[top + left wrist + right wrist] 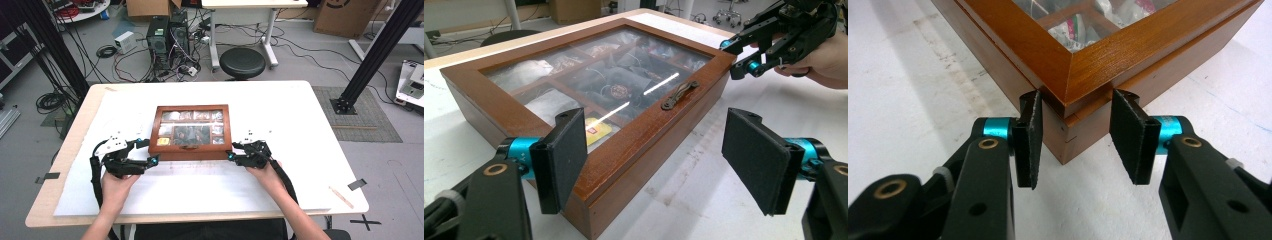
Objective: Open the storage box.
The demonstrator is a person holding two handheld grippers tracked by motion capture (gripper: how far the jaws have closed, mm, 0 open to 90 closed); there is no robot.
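Note:
A shallow wooden box [192,151] with a glass lid and a small metal handle [680,94] lies shut on the white table [300,125]. Several compartments with packets show through the glass. My left gripper [659,160] stands wide open at the box's near left corner [589,200], which lies between its pads; the pads are clear of the wood. My right gripper [1079,135] straddles the near right corner [1068,130], one pad against the front face and the other against the side wall. From the left gripper view the right gripper [736,57] sits at that far corner, held by a hand.
A white sheet [210,190] covers the tabletop in front of the box. Behind the table stand a black stool [242,62], computer towers [167,37] and loose cables on the floor. Black frame posts [380,50] rise at both sides.

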